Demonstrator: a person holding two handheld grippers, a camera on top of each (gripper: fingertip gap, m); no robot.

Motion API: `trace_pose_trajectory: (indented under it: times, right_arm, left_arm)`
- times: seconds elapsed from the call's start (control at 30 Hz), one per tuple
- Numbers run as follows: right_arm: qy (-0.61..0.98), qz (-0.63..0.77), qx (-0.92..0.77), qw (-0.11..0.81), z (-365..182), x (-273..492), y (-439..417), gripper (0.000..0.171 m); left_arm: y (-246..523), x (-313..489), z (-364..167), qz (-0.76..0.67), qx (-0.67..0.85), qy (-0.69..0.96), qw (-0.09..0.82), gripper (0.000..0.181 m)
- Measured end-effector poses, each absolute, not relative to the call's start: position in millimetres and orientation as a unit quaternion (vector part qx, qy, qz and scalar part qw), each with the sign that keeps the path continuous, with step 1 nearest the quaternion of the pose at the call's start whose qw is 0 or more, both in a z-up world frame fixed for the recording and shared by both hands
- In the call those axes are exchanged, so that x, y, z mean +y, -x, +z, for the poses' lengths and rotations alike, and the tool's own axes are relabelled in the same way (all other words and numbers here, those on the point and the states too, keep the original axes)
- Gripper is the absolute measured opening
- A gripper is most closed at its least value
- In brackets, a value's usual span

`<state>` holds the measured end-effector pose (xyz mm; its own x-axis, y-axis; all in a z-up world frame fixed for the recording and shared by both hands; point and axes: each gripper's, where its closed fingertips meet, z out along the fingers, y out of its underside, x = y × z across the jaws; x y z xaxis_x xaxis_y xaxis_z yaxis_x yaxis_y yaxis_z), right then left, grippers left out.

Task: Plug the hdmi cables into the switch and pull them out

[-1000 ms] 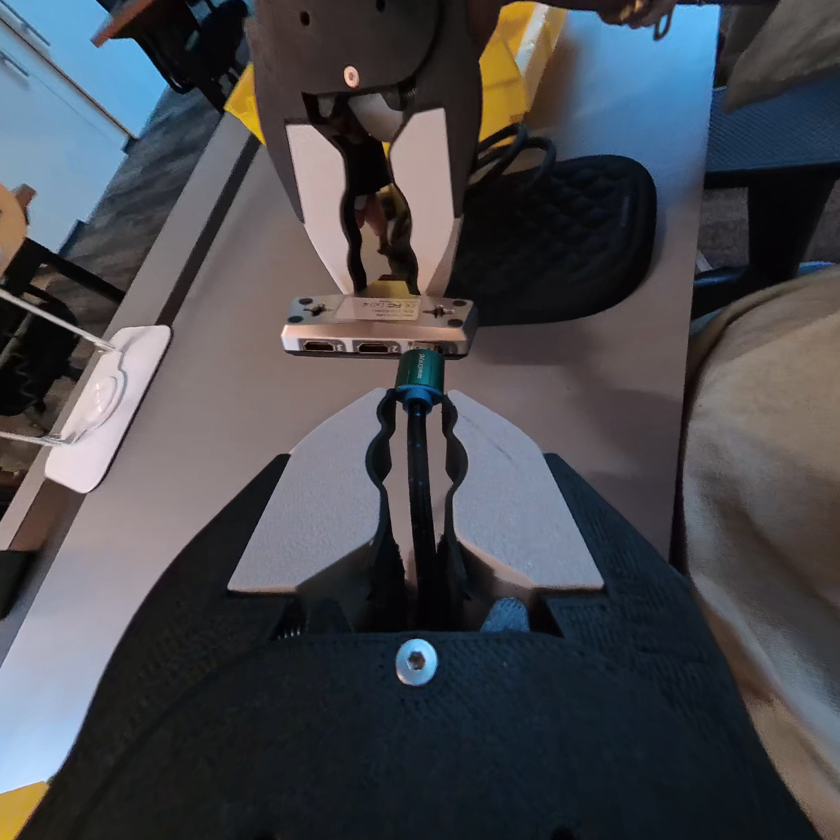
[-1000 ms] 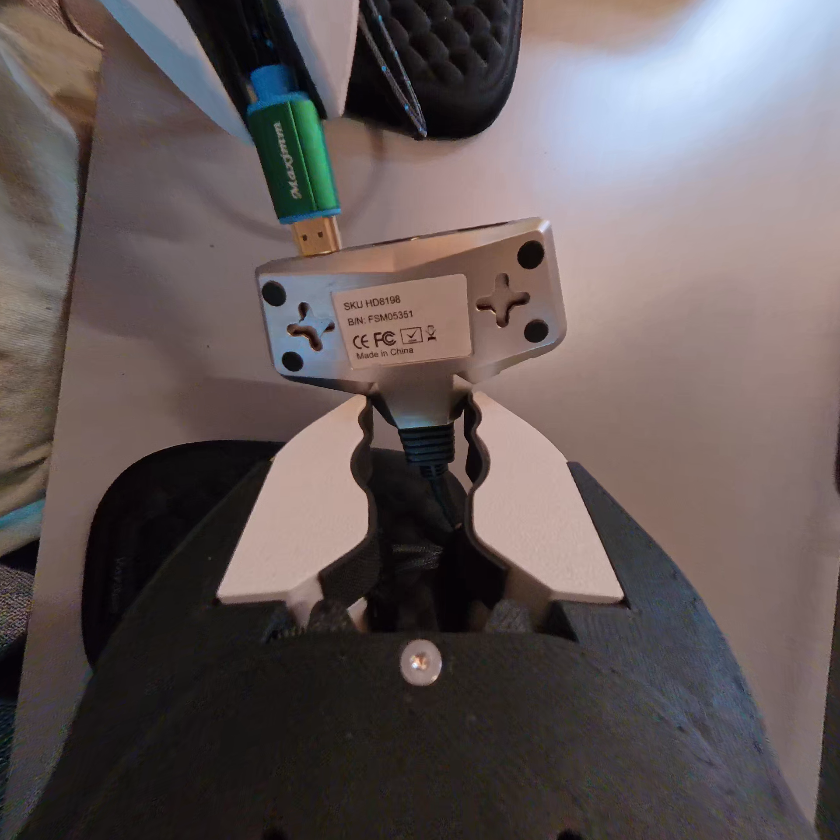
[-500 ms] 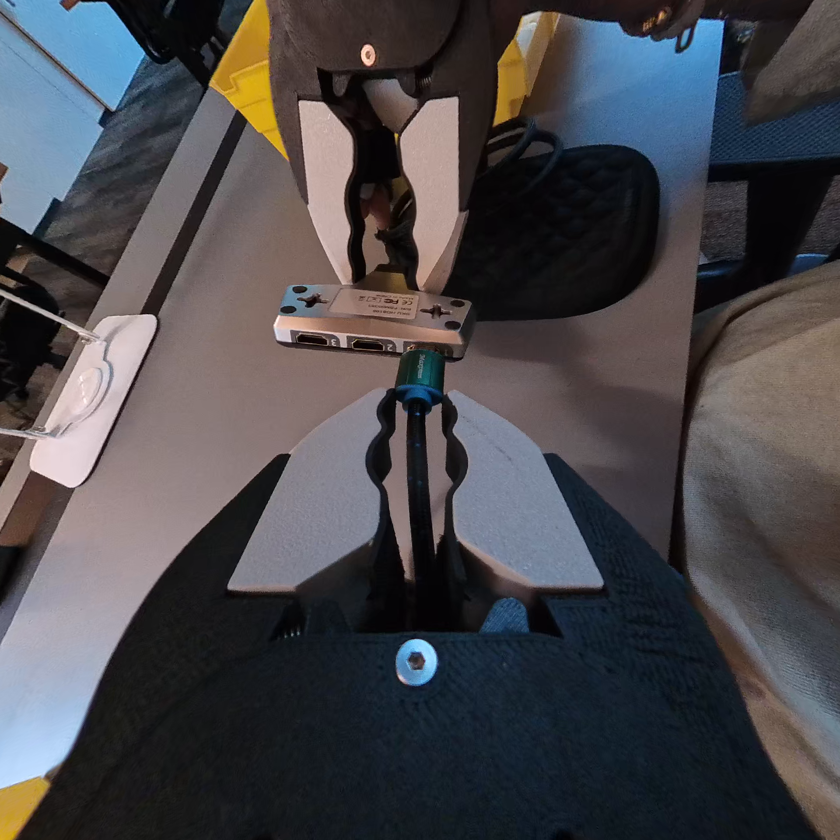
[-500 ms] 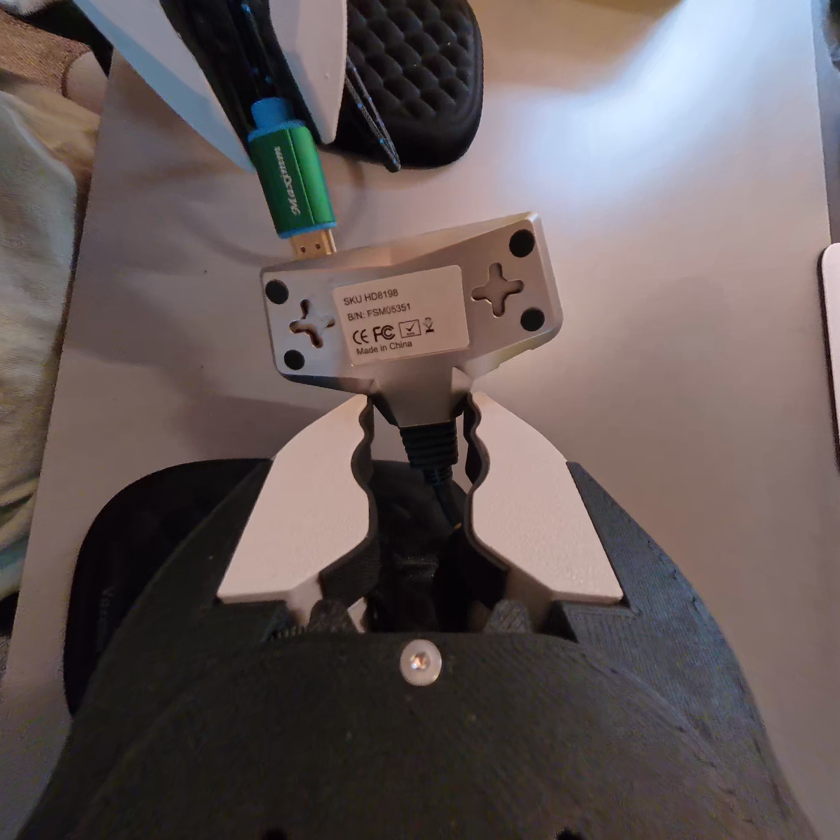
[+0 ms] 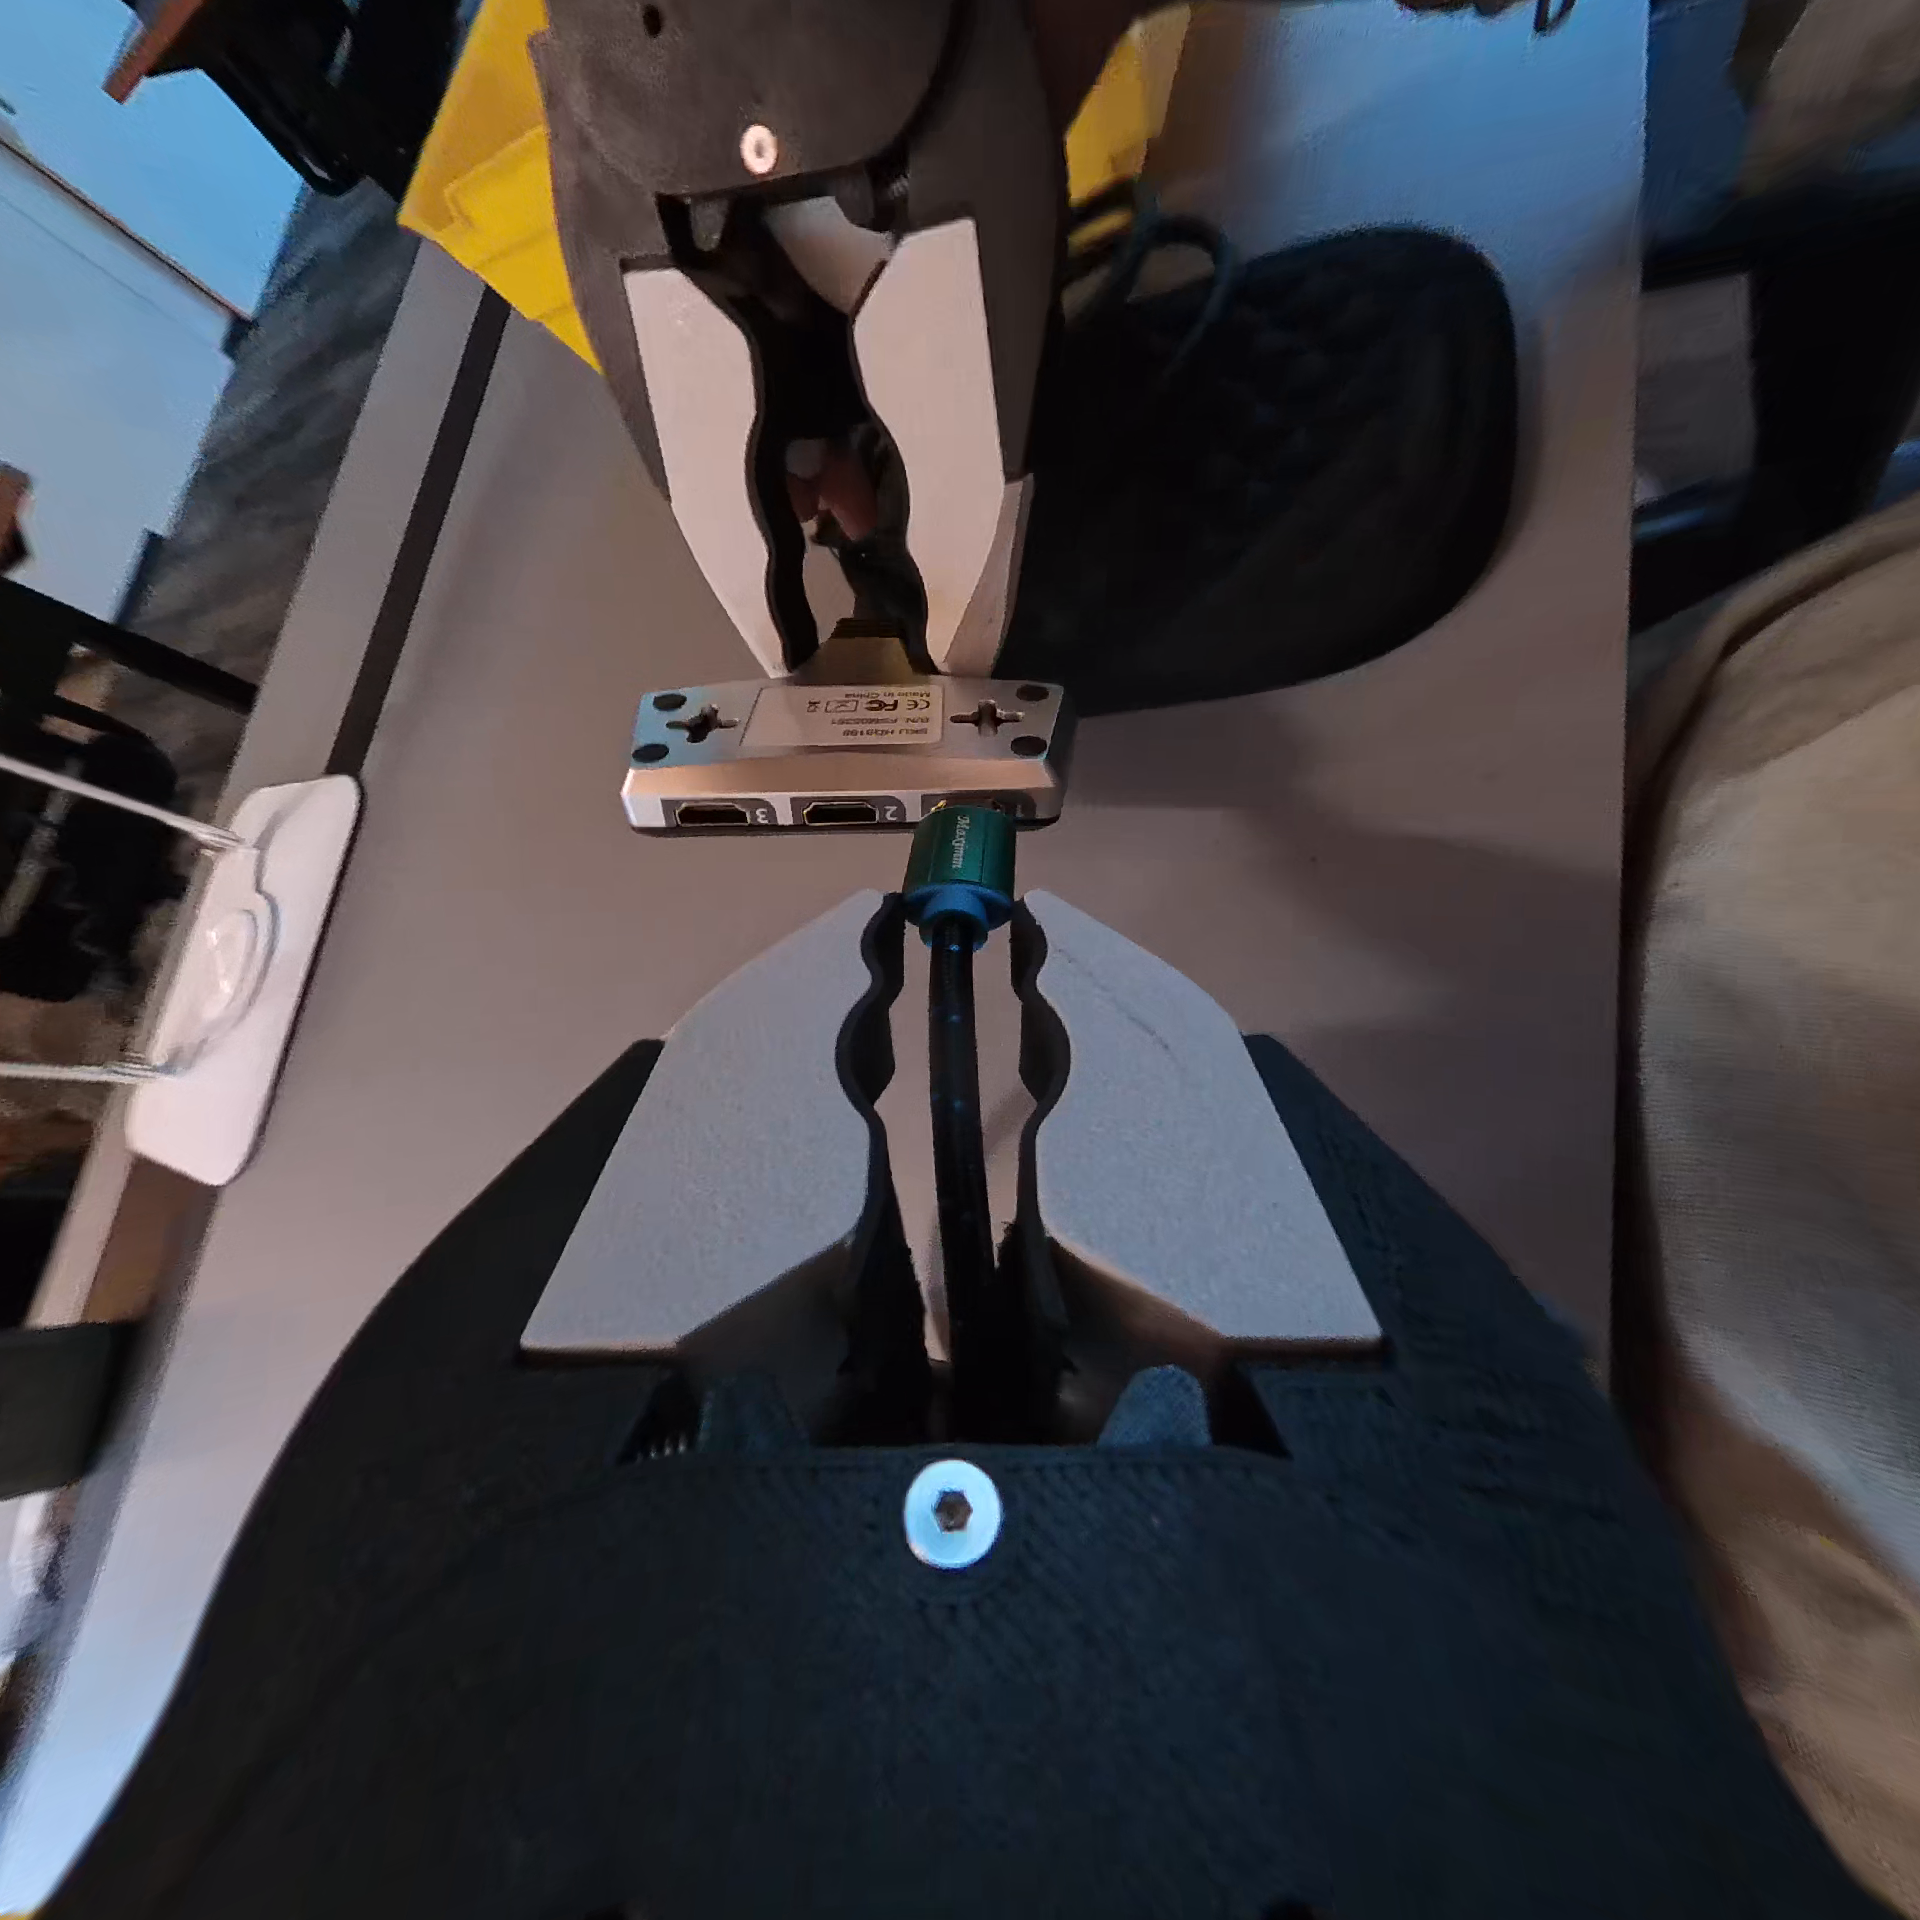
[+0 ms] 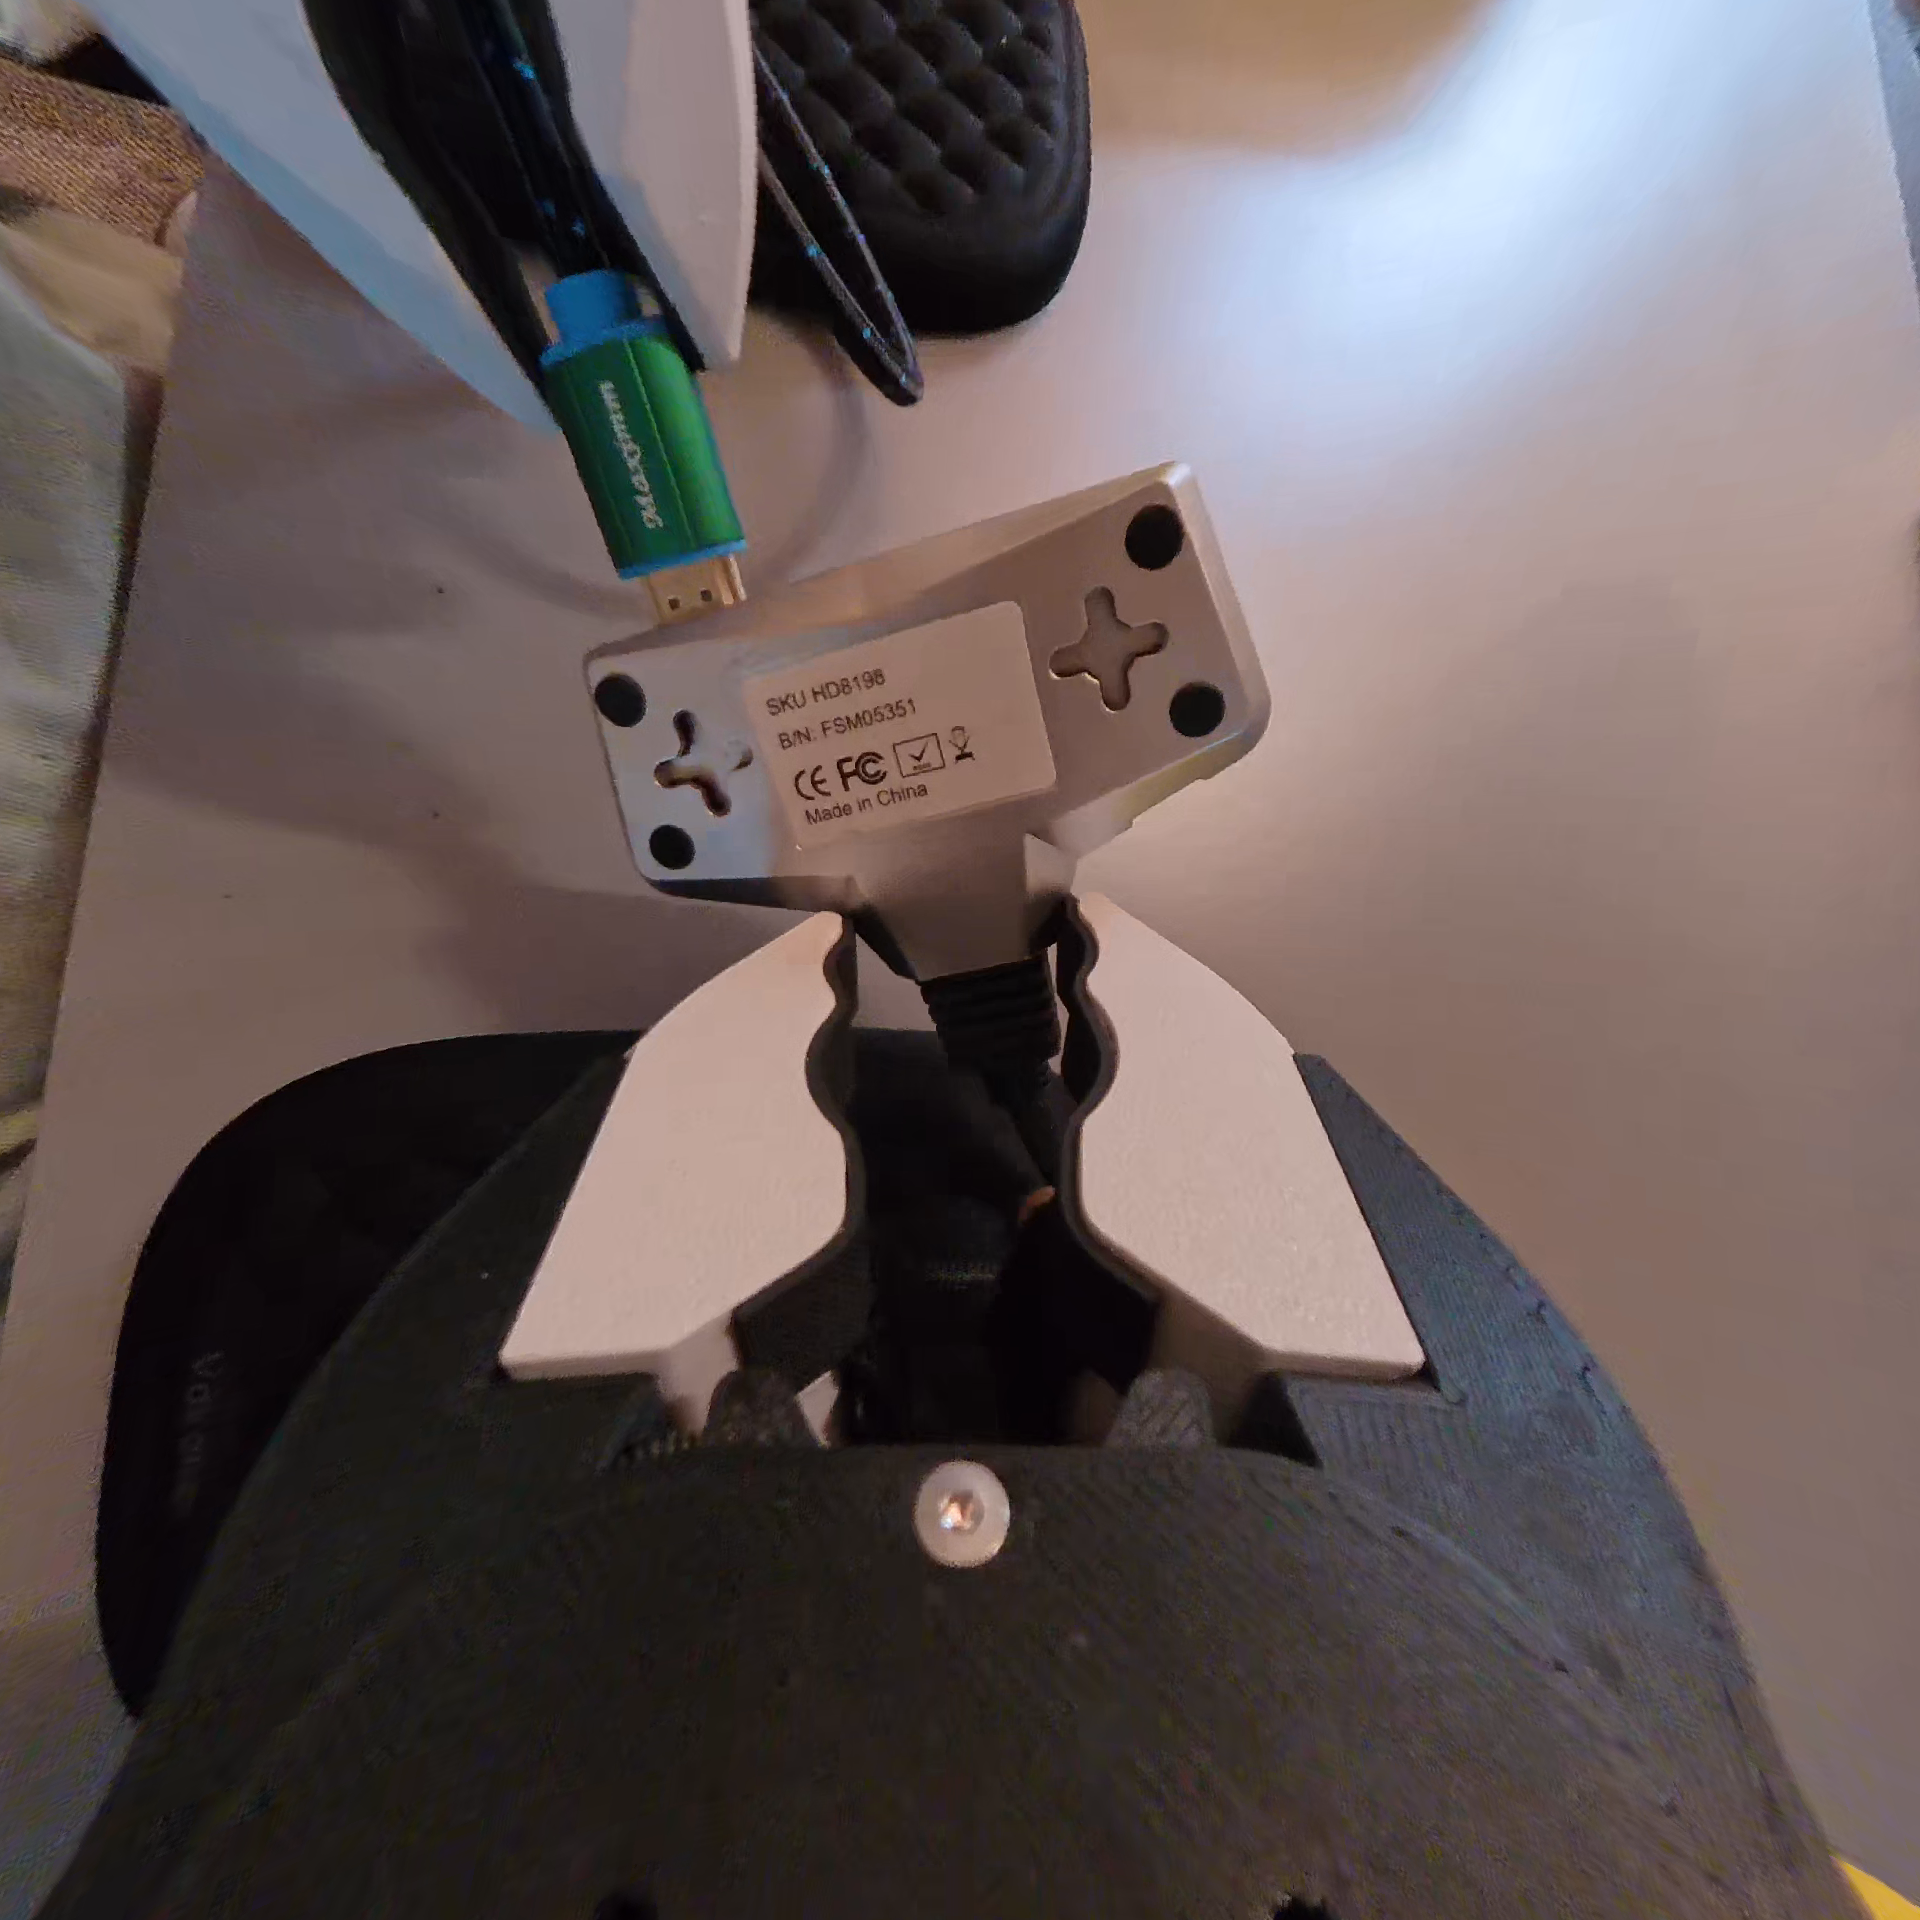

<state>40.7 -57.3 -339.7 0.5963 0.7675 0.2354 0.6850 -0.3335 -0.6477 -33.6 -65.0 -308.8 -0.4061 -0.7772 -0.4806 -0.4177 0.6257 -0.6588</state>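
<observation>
The silver HDMI switch (image 5: 842,758) hangs above the grey table, underside and white label facing up. My right gripper (image 6: 956,925) is shut on its narrow tail end, where a black cable leaves; it also shows in the left wrist view (image 5: 862,649). My left gripper (image 5: 951,909) is shut on a black braided HDMI cable just behind its green plug (image 5: 956,857). The plug's gold tip (image 6: 696,597) sits at the mouth of the rightmost port, still showing. In the right wrist view the switch (image 6: 914,717) is tilted, and the other two ports (image 5: 779,812) are empty.
A black quilted pad (image 5: 1299,468) with coiled cable lies on the table behind the switch. A white base with a clear stand (image 5: 239,987) sits at the left edge. A yellow bin (image 5: 488,208) stands at the far end. A person's beige clothing (image 5: 1766,1039) is along the right side. Some 9 cm of space lies between my two pairs of fingers.
The switch has tilted in my right gripper, its right end now higher. The green plug has stayed at the rightmost port with its gold tip still showing.
</observation>
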Motion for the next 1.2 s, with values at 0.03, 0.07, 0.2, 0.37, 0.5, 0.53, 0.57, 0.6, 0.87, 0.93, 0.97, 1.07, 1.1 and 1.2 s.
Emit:
trace_pose_trajectory:
  times: [0.03, 0.07, 0.2, 0.37, 0.5, 0.53, 0.57, 0.6, 0.87, 0.93, 0.97, 1.07, 1.1, 1.2]
  right_arm:
    - [0.816, 0.053, -0.446, 0.364, -343.2, -58.2, -40.9, 0.037]
    - [0.818, 0.05, -0.447, 0.359, -346.3, -59.6, -41.4, 0.037]
    - [0.816, 0.051, -0.452, 0.356, -347.8, -63.6, -41.3, 0.037]
    - [0.816, 0.062, -0.44, 0.37, -350.8, -64.1, -41.4, 0.037]
    - [0.817, 0.043, -0.44, 0.371, -354.9, -63.0, -43.8, 0.037]
    - [0.815, 0.041, -0.441, 0.374, -355.7, -63.1, -43.6, 0.037]
    - [0.809, 0.032, -0.447, 0.38, -355.6, -62.7, -43.5, 0.037]
    - [0.8, 0.014, -0.461, 0.383, -356.1, -62.3, -43.8, 0.038]
    - [0.742, 0.003, -0.523, 0.419, -365.4, -57.9, -35.7, 0.061]
    - [0.726, -0.011, -0.53, 0.439, -358.9, -54.9, -39.2, 0.041]
    - [0.727, 0.006, -0.524, 0.443, -358.5, -55.8, -37.5, 0.041]
    - [0.717, 0.081, -0.504, 0.475, -343.2, -64.3, -25.5, 0.04]
    - [0.71, 0.119, -0.499, 0.483, -334.6, -70.2, -19.4, 0.04]
    - [0.696, 0.182, -0.483, 0.499, -317.6, -80.0, -7.3, 0.04]
  left_arm:
    - [33.3, -66.9, -312.4, -0.206, 0.815, 0.357, 0.408, 0.019]
    - [32.8, -69.1, -315.4, -0.189, 0.82, 0.343, 0.417, 0.019]
    - [28.5, -75.1, -319.2, -0.197, 0.82, 0.307, 0.442, 0.02]
    - [26.2, -75.8, -326.8, -0.238, 0.809, 0.327, 0.427, 0.02]
    - [24.0, -76.7, -332.0, -0.226, 0.809, 0.322, 0.437, 0.02]
    - [24.7, -76.2, -333.2, -0.224, 0.809, 0.322, 0.439, 0.02]
    - [25.2, -75.0, -333.3, -0.224, 0.807, 0.321, 0.442, 0.02]
    - [25.9, -74.4, -334.1, -0.224, 0.808, 0.318, 0.443, 0.02]
    - [25.2, -70.2, -341.5, -0.198, 0.808, 0.293, 0.471, 0.02]
    - [27.4, -69.2, -342.5, -0.198, 0.808, 0.283, 0.476, 0.02]
    - [28.7, -69.8, -341.8, -0.205, 0.806, 0.279, 0.48, 0.02]
    - [36.7, -76.4, -322.5, -0.273, 0.779, 0.257, 0.503, 0.02]
    - [41.0, -81.8, -312.6, -0.304, 0.769, 0.239, 0.508, 0.02]
    - [47.8, -90.8, -295.0, -0.32, 0.765, 0.213, 0.517, 0.02]
